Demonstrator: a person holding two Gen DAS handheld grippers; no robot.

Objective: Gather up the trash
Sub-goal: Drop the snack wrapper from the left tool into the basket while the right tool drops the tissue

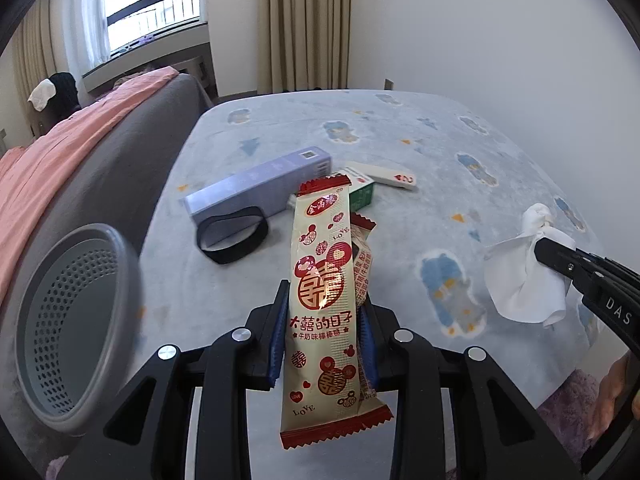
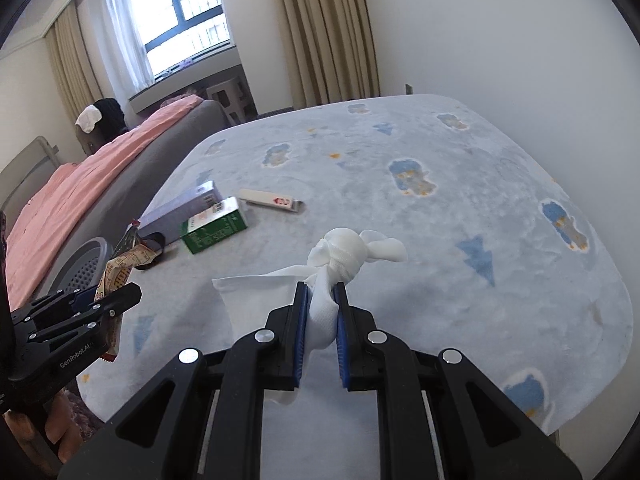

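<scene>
Pinched between the left gripper [image 1: 325, 312] pads, a cream-and-red candy wrapper [image 1: 322, 304] stands upright above the blue patterned rug [image 1: 400, 168]. At three o'clock, the right gripper [image 2: 322, 312] squeezes a knotted white tissue [image 2: 340, 258]. At nine o'clock sits a grey perforated bin [image 1: 68, 324]. Farther, toward twelve, lie a black band [image 1: 232, 240], lavender box [image 1: 260, 188], green carton [image 2: 214, 226] and white lighter [image 2: 272, 201].

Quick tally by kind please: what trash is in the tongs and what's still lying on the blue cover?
Snack wrappers, in left tongs: 2
Knotted tissue, in right tongs: 1
Boxes: 3, purple, green, white
Black band: 1
Total: 7
</scene>
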